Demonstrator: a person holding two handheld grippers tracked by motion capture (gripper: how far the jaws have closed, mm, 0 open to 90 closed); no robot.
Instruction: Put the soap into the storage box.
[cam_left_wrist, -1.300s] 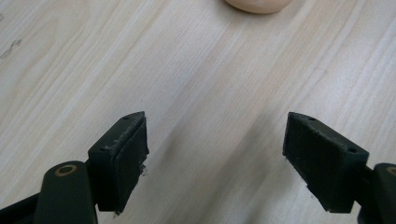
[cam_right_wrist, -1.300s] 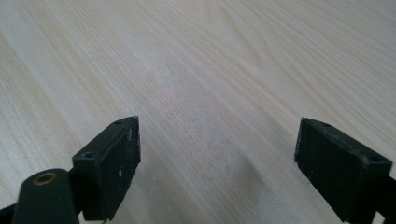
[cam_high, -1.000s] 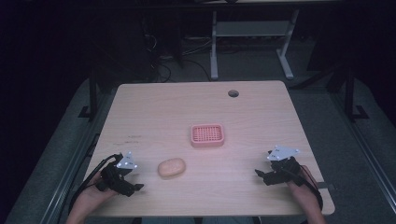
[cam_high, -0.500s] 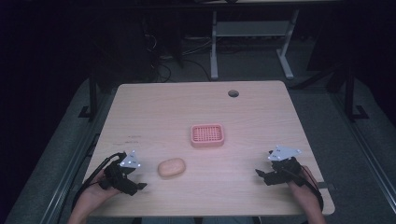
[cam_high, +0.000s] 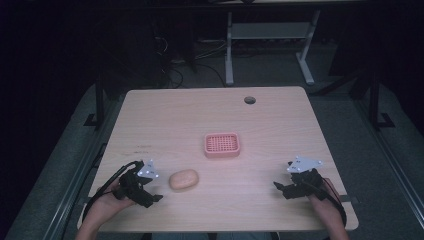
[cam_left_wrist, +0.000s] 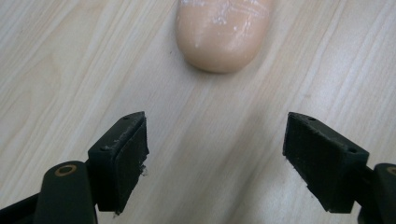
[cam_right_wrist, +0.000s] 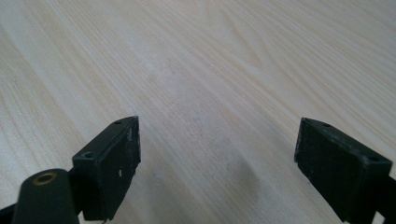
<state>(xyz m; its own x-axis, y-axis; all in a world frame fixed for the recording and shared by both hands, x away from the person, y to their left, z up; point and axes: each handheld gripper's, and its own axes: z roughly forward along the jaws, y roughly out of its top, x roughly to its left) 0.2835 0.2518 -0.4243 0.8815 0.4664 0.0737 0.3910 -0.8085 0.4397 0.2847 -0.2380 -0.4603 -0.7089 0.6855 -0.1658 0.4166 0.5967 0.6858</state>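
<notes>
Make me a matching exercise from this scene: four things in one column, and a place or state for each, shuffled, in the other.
1. soap bar
2. pink soap dish
3. round hole
4. right gripper

a. open over bare wood, near the table's right edge
b. near the far edge of the table
c. just ahead of the left gripper's open jaws
d. mid-table, holding nothing

Pairs: 1-c, 2-d, 3-b, 4-a
</notes>
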